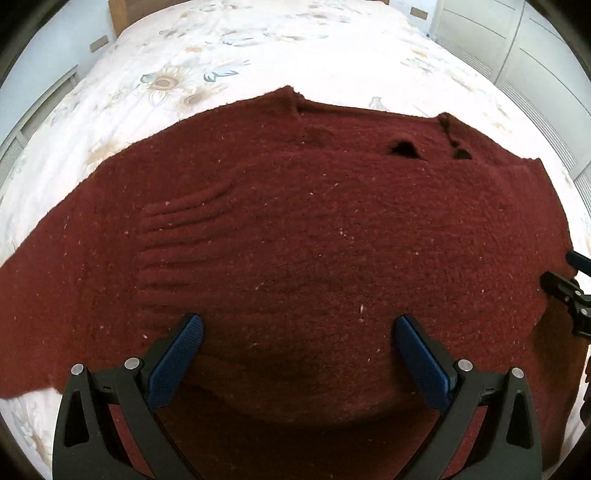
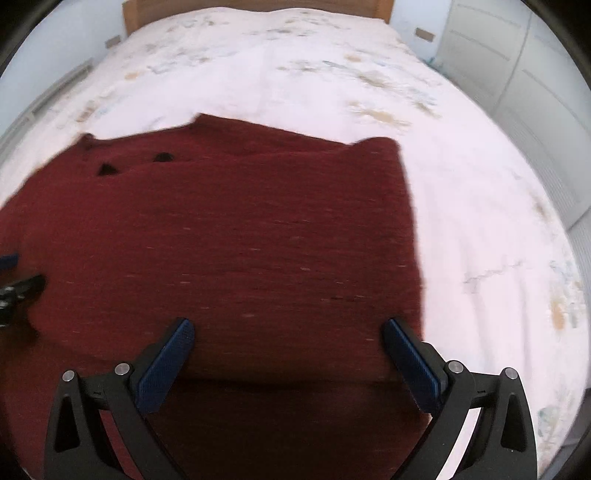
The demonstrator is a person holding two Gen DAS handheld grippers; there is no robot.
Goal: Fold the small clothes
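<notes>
White floral bedspread (image 1: 258, 48) (wooden headboard (image 2: 258, 7) behind) under a maroon knit (image 1: 295, 221).

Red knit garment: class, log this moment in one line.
garment: red knit garment flat on bed | left gripper: open, empty | right gripper: open, empty

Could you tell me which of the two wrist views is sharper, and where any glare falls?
Left wrist view: crisp, the dark red garment shows its knit and lint, though the fisheye bows its edges. Right wrist view: smeared by motion blur, the weave streaked. In both, the floral bedspread is washed out by bright light.
</notes>
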